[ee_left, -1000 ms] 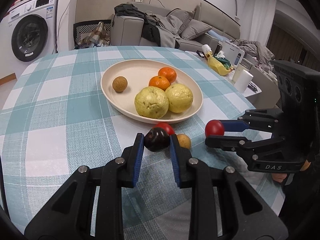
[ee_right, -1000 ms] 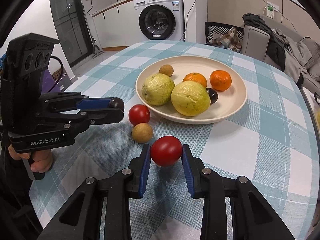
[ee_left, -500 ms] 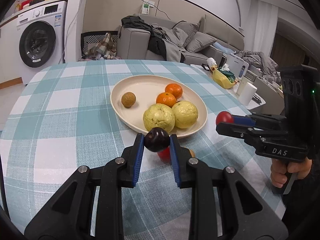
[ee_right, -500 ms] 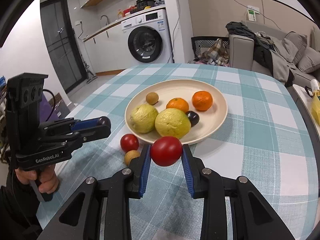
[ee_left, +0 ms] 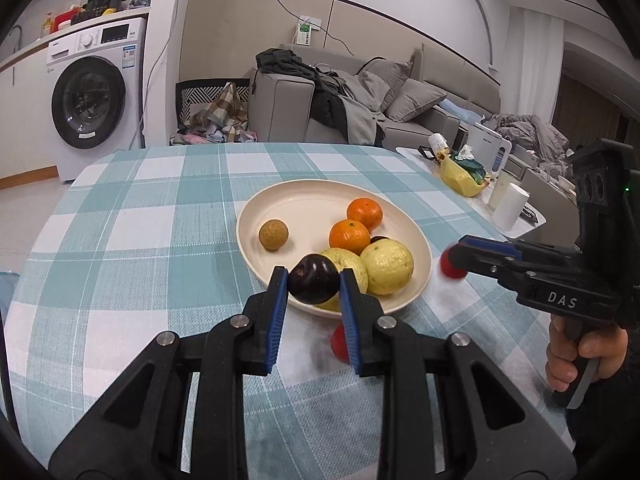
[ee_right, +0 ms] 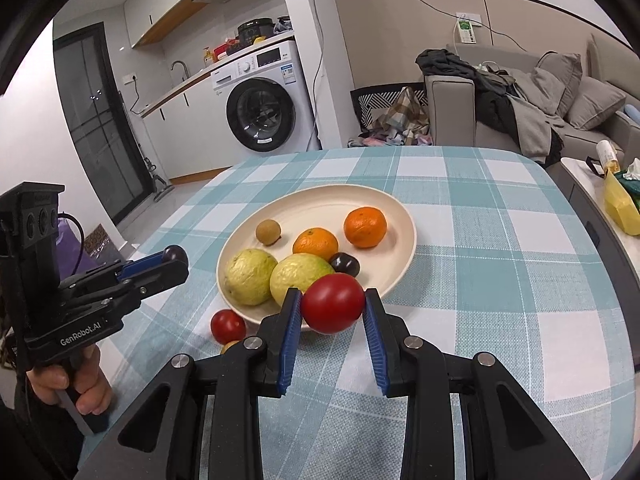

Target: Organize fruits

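My left gripper (ee_left: 314,285) is shut on a dark purple plum (ee_left: 314,284), held just above the near rim of the cream plate (ee_left: 296,204). My right gripper (ee_right: 332,303) is shut on a red tomato (ee_right: 333,303), also raised at the plate's near edge (ee_right: 320,196). On the plate lie two yellow-green guavas (ee_right: 248,276), two oranges (ee_right: 365,227), a small brown fruit (ee_right: 267,232) and another dark plum (ee_right: 345,263). A second tomato (ee_right: 228,326) and a small brown fruit (ee_right: 230,346) rest on the cloth in front of the plate.
The table wears a teal and white checked cloth (ee_left: 120,240). A side table with a yellow bag (ee_left: 460,174) and a white cup (ee_left: 510,206) stands to the right. A sofa (ee_left: 400,104) and a washing machine (ee_left: 92,96) are behind.
Both grippers have lifted their fruits off the cloth and carried them up to the plate's near rim. The views have tilted upward, showing more of the room.
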### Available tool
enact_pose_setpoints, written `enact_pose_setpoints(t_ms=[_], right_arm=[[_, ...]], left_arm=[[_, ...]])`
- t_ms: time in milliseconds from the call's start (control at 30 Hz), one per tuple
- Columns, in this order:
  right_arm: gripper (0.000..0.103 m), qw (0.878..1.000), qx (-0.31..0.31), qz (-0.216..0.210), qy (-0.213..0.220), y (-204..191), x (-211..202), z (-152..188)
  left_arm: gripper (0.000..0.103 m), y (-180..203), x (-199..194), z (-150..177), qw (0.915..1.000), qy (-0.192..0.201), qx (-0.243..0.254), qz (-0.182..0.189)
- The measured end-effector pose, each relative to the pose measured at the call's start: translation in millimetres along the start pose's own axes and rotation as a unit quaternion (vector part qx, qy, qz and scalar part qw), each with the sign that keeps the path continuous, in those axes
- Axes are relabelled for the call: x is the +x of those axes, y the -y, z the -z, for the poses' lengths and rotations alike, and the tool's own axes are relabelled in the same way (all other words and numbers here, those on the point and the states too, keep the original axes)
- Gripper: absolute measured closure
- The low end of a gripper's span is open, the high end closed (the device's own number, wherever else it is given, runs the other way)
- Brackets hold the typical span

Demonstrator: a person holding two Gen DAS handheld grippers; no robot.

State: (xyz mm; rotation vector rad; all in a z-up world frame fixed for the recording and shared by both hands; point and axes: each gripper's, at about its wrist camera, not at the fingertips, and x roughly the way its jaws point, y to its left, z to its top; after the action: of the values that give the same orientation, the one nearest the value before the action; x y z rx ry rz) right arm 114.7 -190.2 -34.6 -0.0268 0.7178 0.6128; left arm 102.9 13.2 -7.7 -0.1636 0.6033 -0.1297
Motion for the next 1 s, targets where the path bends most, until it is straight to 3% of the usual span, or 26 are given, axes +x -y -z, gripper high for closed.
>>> enact_pose_setpoints(t_ms=[333, 767, 1000], right_arm=[[0.071, 0.999, 0.025, 0.020, 0.013, 8, 10, -15], [0.071, 0.998, 0.061, -0.001, -0.004, 33, 10, -10], [0.053, 0.997, 0.056, 0.053, -0.022, 45, -9, -1]], left_arm=[[0.080, -15, 26, -15, 0.9995, -0.003, -0.020, -0.025], [0.080, -27, 34, -16, 0.9993, -0.004, -0.028, -0.024], [0.080, -21, 34, -16, 0.9996, -0.002, -0.021, -0.017]])
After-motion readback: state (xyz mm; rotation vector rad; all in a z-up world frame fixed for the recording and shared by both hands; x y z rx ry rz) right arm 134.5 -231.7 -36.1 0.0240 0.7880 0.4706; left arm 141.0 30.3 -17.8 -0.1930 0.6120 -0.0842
